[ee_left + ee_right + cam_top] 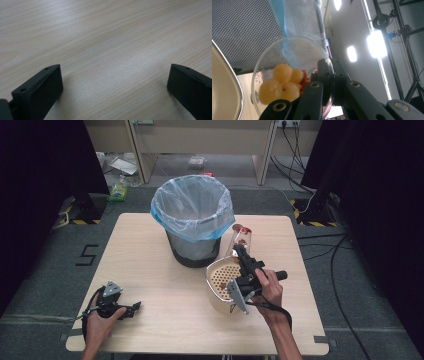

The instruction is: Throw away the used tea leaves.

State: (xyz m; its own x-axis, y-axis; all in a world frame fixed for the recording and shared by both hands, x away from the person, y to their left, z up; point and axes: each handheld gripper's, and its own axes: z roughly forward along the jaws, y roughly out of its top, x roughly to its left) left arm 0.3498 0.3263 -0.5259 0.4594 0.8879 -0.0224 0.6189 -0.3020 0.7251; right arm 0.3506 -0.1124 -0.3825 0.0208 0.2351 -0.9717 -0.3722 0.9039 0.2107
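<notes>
The right hand-held gripper (243, 254) is clamped on a clear glass cup (242, 238), right of centre in the high view, with the cup lying tilted between the bin and the strainer basket. In the right gripper view the jaws pinch the cup's rim, and yellow fruit balls (280, 83) with some red bits sit inside against its wall. The cream strainer basket (216, 282) stands just below the cup in the high view, its perforated floor showing; the mesh waste bin (192, 220) with its blue liner stands at upper centre, touching or nearly touching the cup.

The left hand-held gripper (129, 310) rests on the desk (165, 320) at lower left, jaws spread wide with nothing between them.

The grip is on thin, smooth glass at one edge, so the cup may twist or slip out as it tips. Tipped too fast or off-line, the balls could roll past the basket's rim onto the desk, or the cup could knock the bin.
</notes>
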